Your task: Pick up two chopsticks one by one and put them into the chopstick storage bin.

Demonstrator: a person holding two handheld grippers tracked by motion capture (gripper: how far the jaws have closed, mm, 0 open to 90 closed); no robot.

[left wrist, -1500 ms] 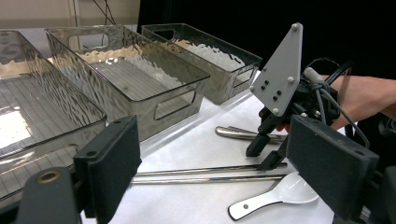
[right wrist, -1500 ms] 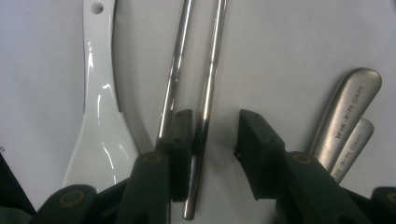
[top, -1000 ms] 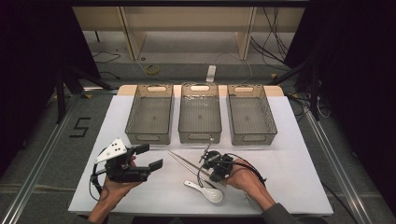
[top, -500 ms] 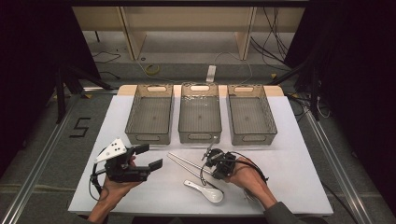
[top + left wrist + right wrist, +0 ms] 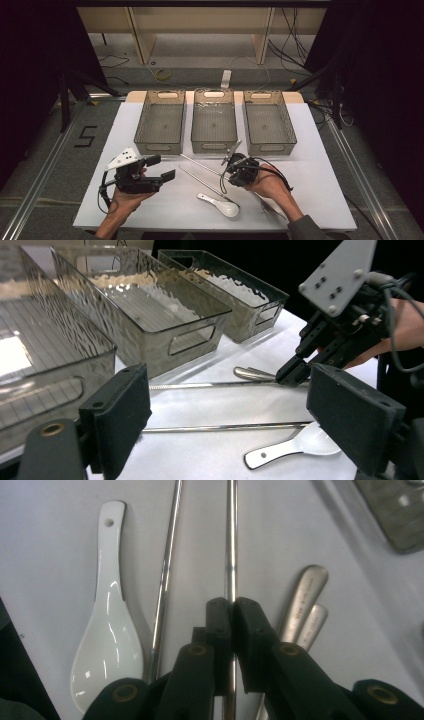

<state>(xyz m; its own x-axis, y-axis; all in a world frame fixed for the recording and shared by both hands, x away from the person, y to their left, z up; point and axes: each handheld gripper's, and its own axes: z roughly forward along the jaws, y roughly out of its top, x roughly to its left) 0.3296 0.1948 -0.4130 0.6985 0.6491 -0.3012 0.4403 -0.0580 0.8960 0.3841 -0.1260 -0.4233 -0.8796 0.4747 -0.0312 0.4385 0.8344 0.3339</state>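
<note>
White tabletop point(image 5: 320, 165), three grey bins point(image 5: 214, 122) along far edge. Nearest: white spoon point(image 5: 220, 204) at 6 o'clock. Left gripper point(image 5: 161, 168) at 8 o'clock, jaws apart, empty. Right gripper point(image 5: 231, 605) at 5 o'clock, clamped on metal chopstick point(image 5: 231, 540); second chopstick point(image 5: 167, 555) just beside. Steel handles point(image 5: 305, 600) alongside.

— What do you have at the back of your table point(image 5: 310, 165)?

— Three clear bins in a row: the left bin point(image 5: 161, 121), the middle bin point(image 5: 214, 120) and the right bin point(image 5: 269, 122), none with anything visible inside.

— And nearer to you?

— A white ceramic spoon point(image 5: 220, 204) lies near your front edge, and two metal handles point(image 5: 305, 605) rest side by side, touching.
</note>
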